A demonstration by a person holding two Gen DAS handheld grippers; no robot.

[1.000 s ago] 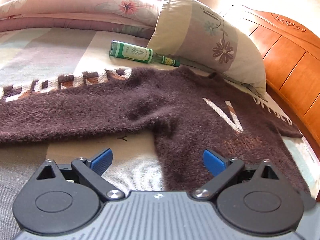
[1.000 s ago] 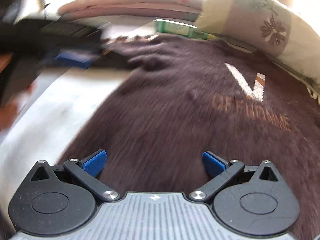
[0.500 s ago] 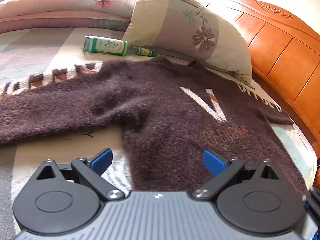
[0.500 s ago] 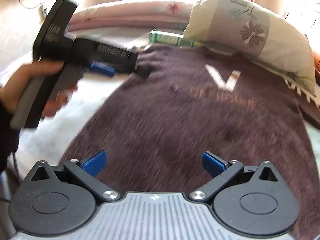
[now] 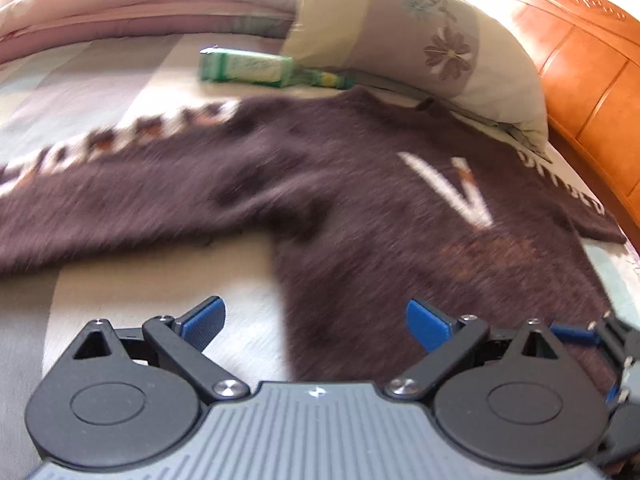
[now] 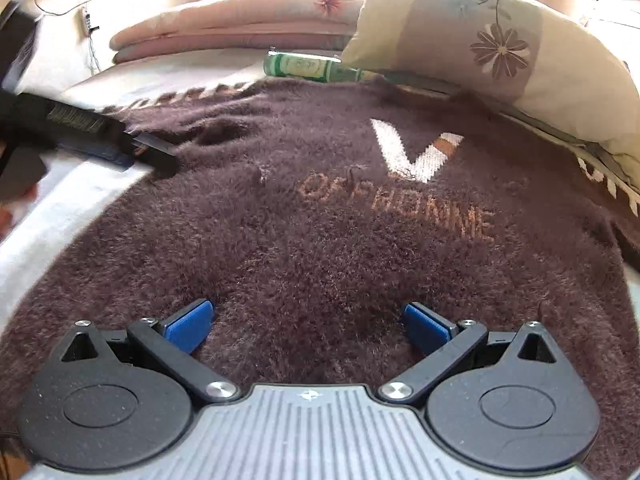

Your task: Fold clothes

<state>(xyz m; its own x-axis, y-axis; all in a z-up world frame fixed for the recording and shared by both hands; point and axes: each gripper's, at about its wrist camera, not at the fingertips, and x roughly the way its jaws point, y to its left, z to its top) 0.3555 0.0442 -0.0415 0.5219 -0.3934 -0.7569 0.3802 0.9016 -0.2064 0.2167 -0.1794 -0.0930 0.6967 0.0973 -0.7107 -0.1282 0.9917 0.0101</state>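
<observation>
Both claws spread: left claw (image 5: 316, 318), right claw (image 6: 308, 322) over sweater (image 6: 320, 240). Only left view shows headboard (image 5: 580, 64).

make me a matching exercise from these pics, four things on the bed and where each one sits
Things:
1. fuzzy dark brown sweater with a white V
2. green glass bottle
3. cream floral pillow
4. folded pink floral quilt

Places:
A. lying on its side, just beyond the sweater's collar end
B. spread flat across the bed under both open claws
C. leaning by the orange wooden headboard
D. stacked at the far edge of the bed, near the window

Pairs: 1-B, 2-A, 3-C, 4-D
</observation>
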